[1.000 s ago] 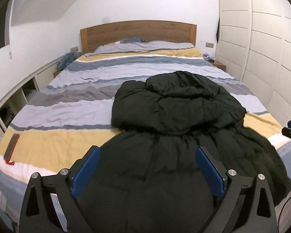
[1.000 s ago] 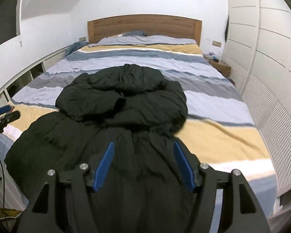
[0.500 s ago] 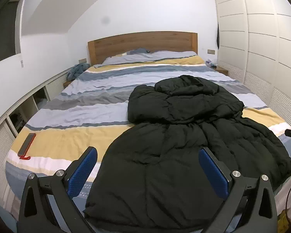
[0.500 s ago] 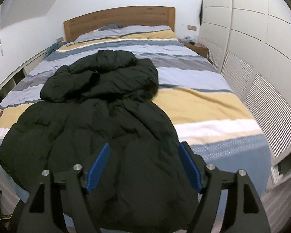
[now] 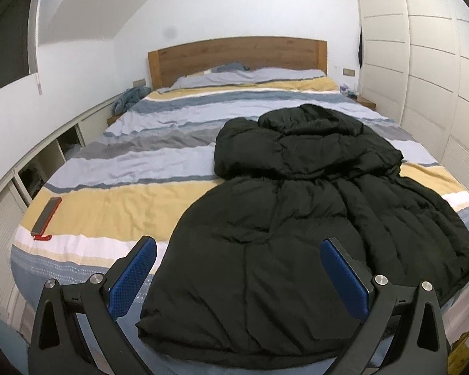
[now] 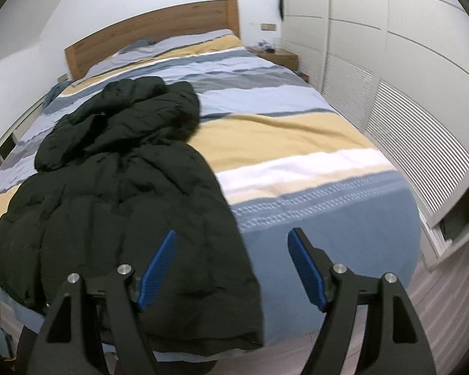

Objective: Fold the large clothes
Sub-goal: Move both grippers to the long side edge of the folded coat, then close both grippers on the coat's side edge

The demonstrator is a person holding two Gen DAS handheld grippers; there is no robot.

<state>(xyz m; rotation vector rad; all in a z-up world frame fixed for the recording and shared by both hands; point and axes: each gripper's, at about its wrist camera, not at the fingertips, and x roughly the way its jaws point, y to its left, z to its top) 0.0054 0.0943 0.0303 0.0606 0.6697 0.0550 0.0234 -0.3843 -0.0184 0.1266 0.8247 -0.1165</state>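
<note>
A large black puffer coat [image 5: 297, 218] lies spread on the striped bed [image 5: 118, 206], its hem hanging over the foot edge and its hood and sleeves bunched toward the headboard. It also shows in the right wrist view [image 6: 118, 187]. My left gripper [image 5: 239, 250] is open and empty, held above the hem's left part. My right gripper [image 6: 233, 240] is open and empty, held above the coat's right hem corner and the blue bed edge [image 6: 328, 218].
A red-cased phone [image 5: 45, 217] lies on the bed at the left. Open shelves [image 5: 40, 162] run along the left wall. White wardrobe doors [image 6: 406, 93] stand close on the right, with a narrow floor strip [image 6: 447, 297]. A nightstand [image 6: 276, 56] stands by the wooden headboard [image 5: 234, 53].
Both grippers have pulled back toward the foot of the bed and risen, so the whole coat shows. The right gripper has swung to the right. Both stay open.
</note>
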